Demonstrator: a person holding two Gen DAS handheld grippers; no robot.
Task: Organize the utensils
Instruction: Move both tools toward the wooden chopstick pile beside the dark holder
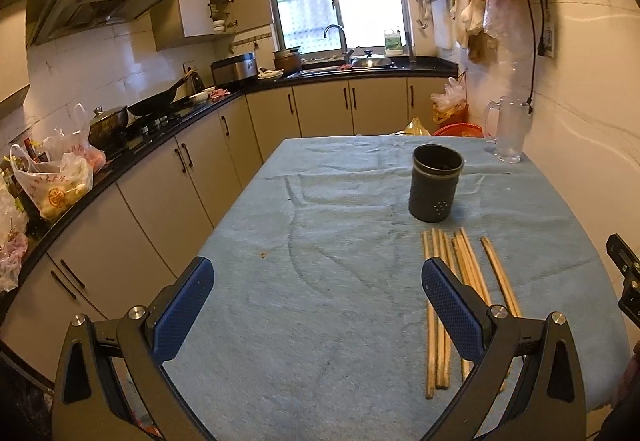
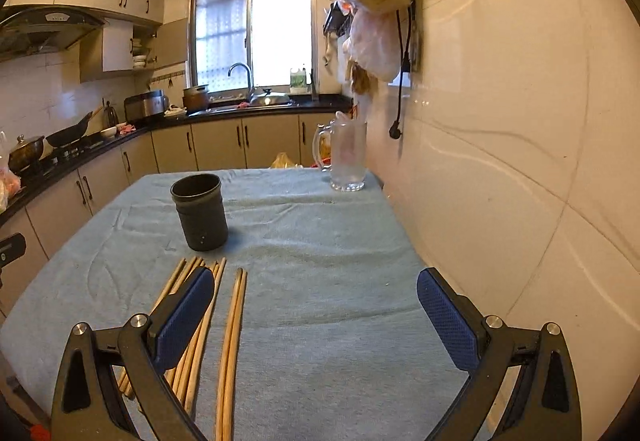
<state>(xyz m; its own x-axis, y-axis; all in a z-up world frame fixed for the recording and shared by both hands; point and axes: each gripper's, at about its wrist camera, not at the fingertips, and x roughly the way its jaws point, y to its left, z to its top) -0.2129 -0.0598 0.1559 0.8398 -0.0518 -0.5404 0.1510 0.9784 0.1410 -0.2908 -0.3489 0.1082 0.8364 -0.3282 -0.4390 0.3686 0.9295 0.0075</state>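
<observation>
Wooden chopsticks (image 2: 230, 341) are lying by the table's (image 2: 320, 241) near edge, just short of the dark holder (image 2: 200, 211). We're hovering left gripper (image 1: 316, 305) and right gripper (image 2: 316, 313), both wide open and empty; we're aiming squarely across one pair.

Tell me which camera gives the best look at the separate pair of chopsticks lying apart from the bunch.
The right wrist view. There the separate pair lies unobstructed between the open fingers, visible almost end to end on the blue cloth. The left wrist view shows only its far part; the near end disappears behind the gripper's frame.
</observation>
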